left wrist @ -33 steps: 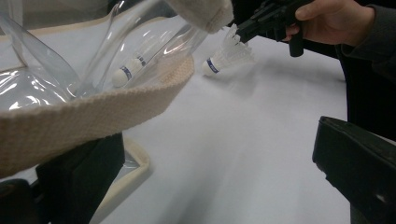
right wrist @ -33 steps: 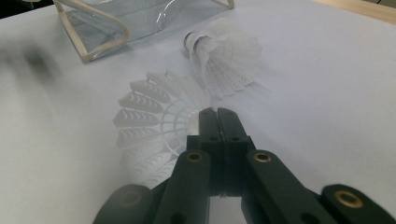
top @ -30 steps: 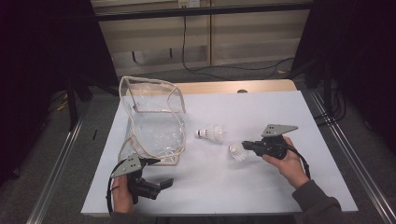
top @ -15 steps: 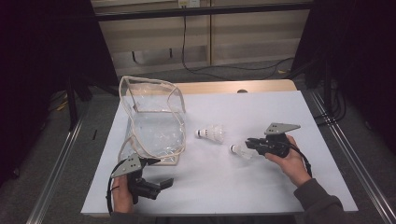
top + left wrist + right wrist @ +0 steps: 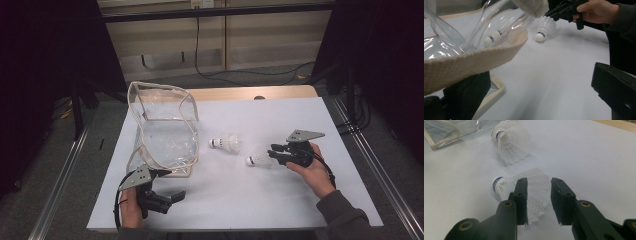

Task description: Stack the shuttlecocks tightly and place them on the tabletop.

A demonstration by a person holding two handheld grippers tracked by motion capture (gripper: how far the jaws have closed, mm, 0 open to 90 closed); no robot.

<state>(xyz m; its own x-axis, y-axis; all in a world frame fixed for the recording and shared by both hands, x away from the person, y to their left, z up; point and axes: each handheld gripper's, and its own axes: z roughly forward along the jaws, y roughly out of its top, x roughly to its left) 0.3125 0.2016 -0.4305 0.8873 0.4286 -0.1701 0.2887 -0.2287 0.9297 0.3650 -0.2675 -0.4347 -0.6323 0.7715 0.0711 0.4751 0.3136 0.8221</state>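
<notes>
Near the tabletop's front left corner, left gripper (image 5: 167, 196) held low and level, jaws spread, one under the cream strap of a clear bag (image 5: 165, 127). Toward the right edge, right gripper (image 5: 272, 151) level in a curled hand (image 5: 312, 167), jaws just opening astride the skirt of a shuttlecock (image 5: 258, 160). Farther in, toward the centre, a second shuttlecock (image 5: 226, 143). Blue band lettering unreadable.

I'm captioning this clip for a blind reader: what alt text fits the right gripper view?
The right tool, jaws apart, flanks the feather skirt of a white shuttlecock lying on a white table. A second shuttlecock lies beyond it, near a clear bag with cream trim.
</notes>
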